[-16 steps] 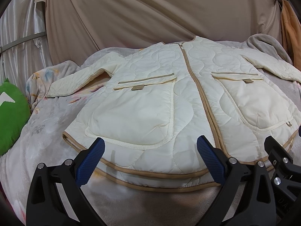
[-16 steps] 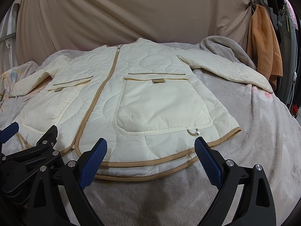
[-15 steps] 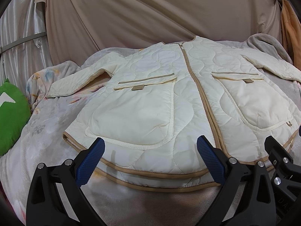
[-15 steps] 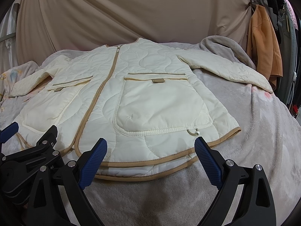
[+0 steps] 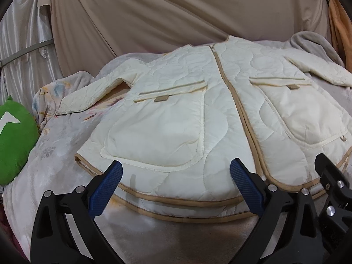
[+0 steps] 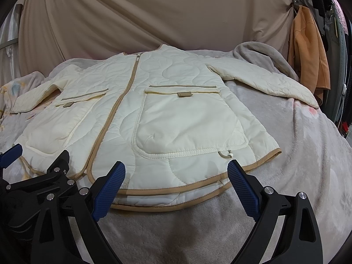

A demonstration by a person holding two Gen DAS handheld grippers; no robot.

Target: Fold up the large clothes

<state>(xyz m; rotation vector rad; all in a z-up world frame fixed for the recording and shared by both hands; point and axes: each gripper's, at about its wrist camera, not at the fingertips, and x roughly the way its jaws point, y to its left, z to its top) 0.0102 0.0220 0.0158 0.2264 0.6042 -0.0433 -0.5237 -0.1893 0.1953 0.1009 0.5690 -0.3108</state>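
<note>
A cream quilted jacket (image 5: 198, 114) with tan trim lies flat, front up and zipped, on a grey blanket (image 5: 180, 237), sleeves spread to both sides. It also shows in the right wrist view (image 6: 176, 114). My left gripper (image 5: 176, 189) is open and empty, hovering just above the hem on the jacket's left half. My right gripper (image 6: 176, 187) is open and empty, just above the hem on the right half. The two grippers are side by side; each shows at the edge of the other's view.
A green cushion (image 5: 15, 140) lies at the bed's left edge. A beige sheet (image 5: 176, 11) hangs behind the bed. An orange garment (image 6: 308, 50) hangs at the right. The grey blanket (image 6: 308, 154) slopes down at the right side.
</note>
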